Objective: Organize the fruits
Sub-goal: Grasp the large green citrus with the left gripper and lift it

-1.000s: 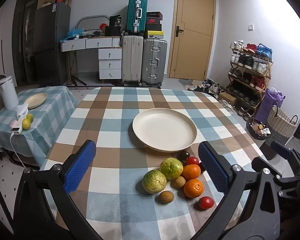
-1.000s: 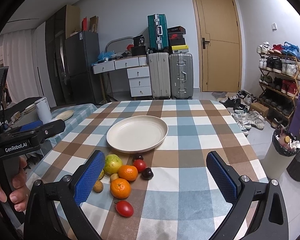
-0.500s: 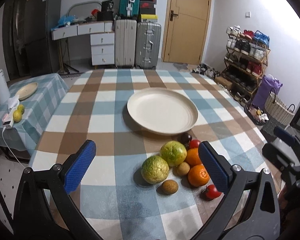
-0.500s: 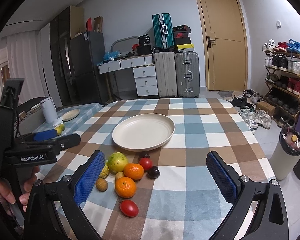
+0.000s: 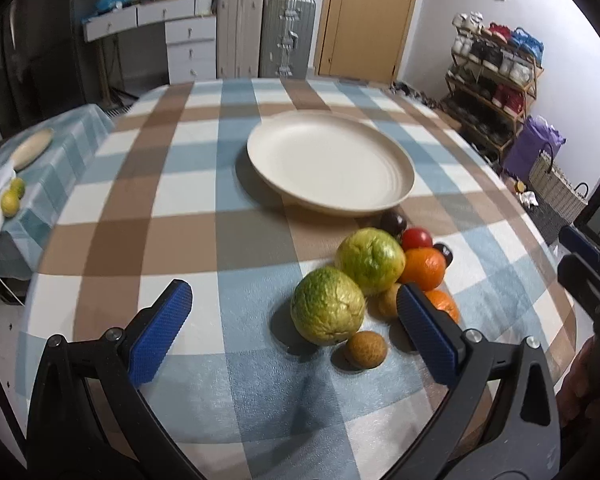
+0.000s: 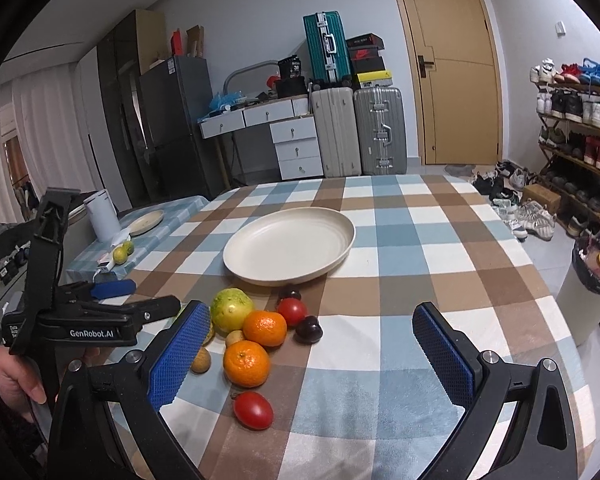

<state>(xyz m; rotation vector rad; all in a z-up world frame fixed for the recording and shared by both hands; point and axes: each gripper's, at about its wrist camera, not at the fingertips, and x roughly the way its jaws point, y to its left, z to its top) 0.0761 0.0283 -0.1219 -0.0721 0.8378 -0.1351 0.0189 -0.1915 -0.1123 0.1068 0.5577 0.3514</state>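
An empty cream plate (image 5: pixel 330 162) (image 6: pixel 290 246) sits mid-table on the checked cloth. In front of it lies a cluster of fruit: two green guavas (image 5: pixel 327 311) (image 5: pixel 370 261), oranges (image 5: pixel 423 267) (image 6: pixel 246 363), red tomatoes (image 5: pixel 417 238) (image 6: pixel 253 410), dark plums (image 6: pixel 309 330) and small brown fruits (image 5: pixel 366 349). My left gripper (image 5: pixel 294 336) is open and empty, low over the table, with the near guava between its blue pads. My right gripper (image 6: pixel 306 354) is open and empty, above the table's front, with the fruit at its left pad.
A side table (image 6: pixel 156 220) at the left holds a small plate, a white jug and two limes. Suitcases, a desk and a door stand behind. A shoe rack (image 6: pixel 572 140) and a bin (image 6: pixel 588 292) stand at the right of the table.
My left gripper has dropped and moved forward toward the fruit, so the near guava now lies between its pads. My right gripper has barely moved.
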